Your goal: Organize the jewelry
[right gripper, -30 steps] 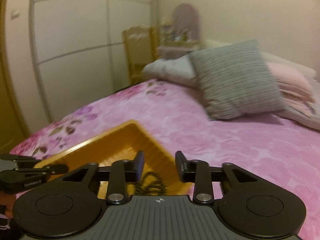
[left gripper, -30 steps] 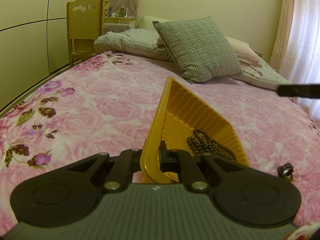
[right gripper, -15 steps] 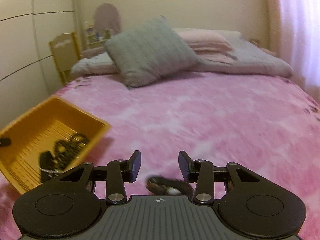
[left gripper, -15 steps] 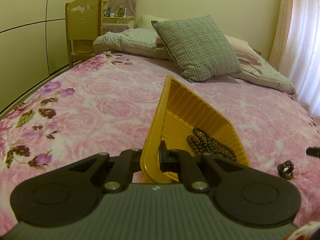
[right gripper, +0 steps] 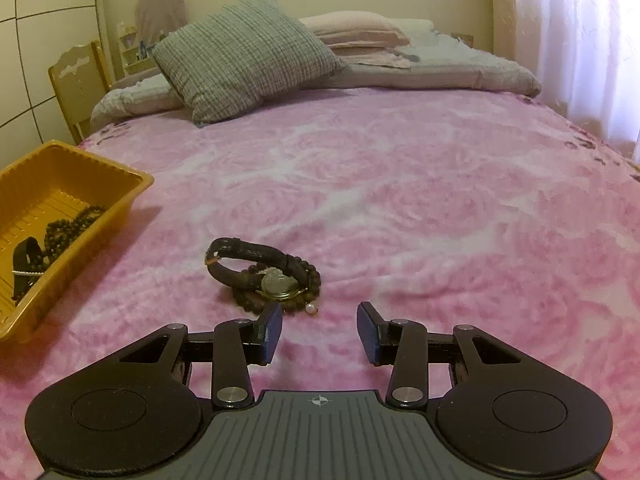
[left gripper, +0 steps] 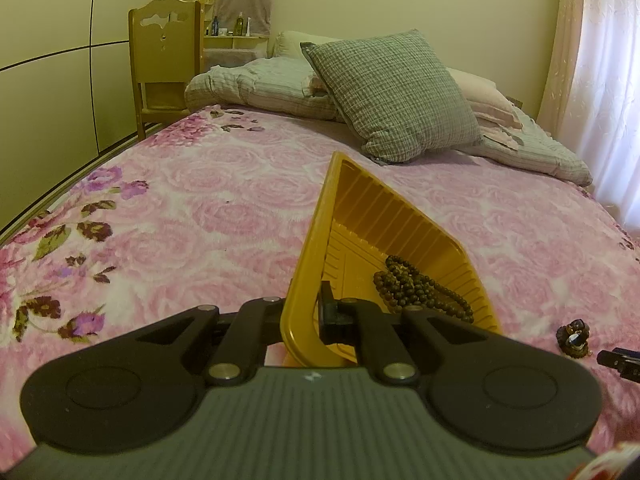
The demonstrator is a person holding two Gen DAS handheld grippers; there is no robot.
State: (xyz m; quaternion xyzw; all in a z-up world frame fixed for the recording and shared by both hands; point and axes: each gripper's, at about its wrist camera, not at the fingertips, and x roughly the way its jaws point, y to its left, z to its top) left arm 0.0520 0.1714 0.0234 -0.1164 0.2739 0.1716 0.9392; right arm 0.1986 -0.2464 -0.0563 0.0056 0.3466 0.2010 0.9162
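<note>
The tray [left gripper: 400, 224] is clamped at its near wall by the left gripper [left gripper: 310, 316], whose jaws are closed on the rim, so that it is kept tilted and steady on the bed [right gripper: 400, 184]. A string of beads [left gripper: 420, 288] is already lying inside.

The right gripper [right gripper: 318, 334] is held with its jaws parted and nothing between them, just short of the watch [right gripper: 260, 268], which lies in a small heap with a bead bracelet [right gripper: 312, 280] and a pearl [right gripper: 311, 309] towards the near edge of the bed, well apart from the tray. The jaws have just been opening.

The step in hand appears to be picking up the watch. It would best be taken by the strap loop, which stands up from the cover, rather than by the face. The heap sits left of the jaws' centre line, so the gripper should be shifted that way before closing. The bracelet seems to be tangled under the watch, though this cannot be settled from here; a slow lift would show whether both come together.

A dark strap-like item [right gripper: 26, 264] in the tray's near end is seen only in the right wrist view. The clamp on the rim is shown only by the left wrist view, where the heap is a small dark lump at the right edge.
</note>
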